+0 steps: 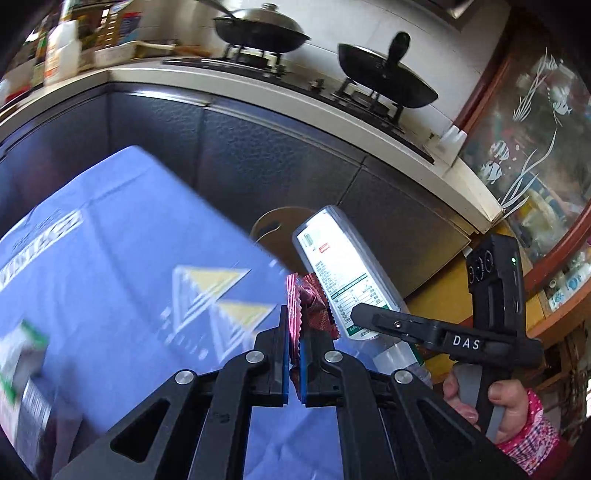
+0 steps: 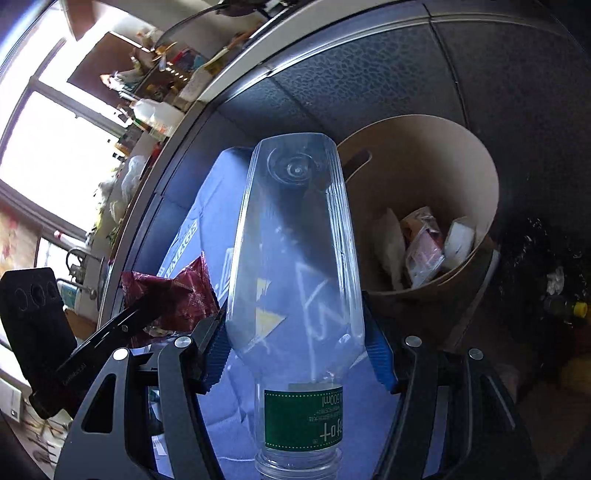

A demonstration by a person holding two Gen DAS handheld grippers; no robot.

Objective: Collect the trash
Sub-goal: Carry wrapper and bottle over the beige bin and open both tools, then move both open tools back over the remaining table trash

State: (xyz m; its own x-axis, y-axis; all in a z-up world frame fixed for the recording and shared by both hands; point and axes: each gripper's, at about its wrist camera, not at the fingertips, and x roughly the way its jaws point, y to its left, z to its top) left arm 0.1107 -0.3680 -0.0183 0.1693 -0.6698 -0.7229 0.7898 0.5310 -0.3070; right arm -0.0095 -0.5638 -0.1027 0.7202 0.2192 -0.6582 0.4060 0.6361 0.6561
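Observation:
My left gripper (image 1: pixel 297 332) is shut on a crumpled red wrapper (image 1: pixel 314 306), which sticks up between the blue pads. To its right, my right gripper (image 2: pixel 295 332) is shut on a clear plastic bottle (image 2: pixel 291 236) with a green label, its base pointing away and its neck towards the camera. The left wrist view shows the same bottle (image 1: pixel 340 273) from the side. Beyond both stands a round brown bin (image 2: pixel 476 177) against the cabinet, with several wrappers (image 2: pixel 424 247) inside it. The red wrapper (image 2: pixel 173 295) shows left of the bottle.
A blue-covered table (image 1: pixel 129 240) lies below, with a green and white carton (image 1: pixel 22 362) at its left. Grey cabinet doors (image 1: pixel 277 147) carry a counter with two woks (image 1: pixel 258 29) on a stove. A glass-fronted cabinet (image 1: pixel 535 129) stands at the right. A hand (image 1: pixel 509 406) grips the right handle.

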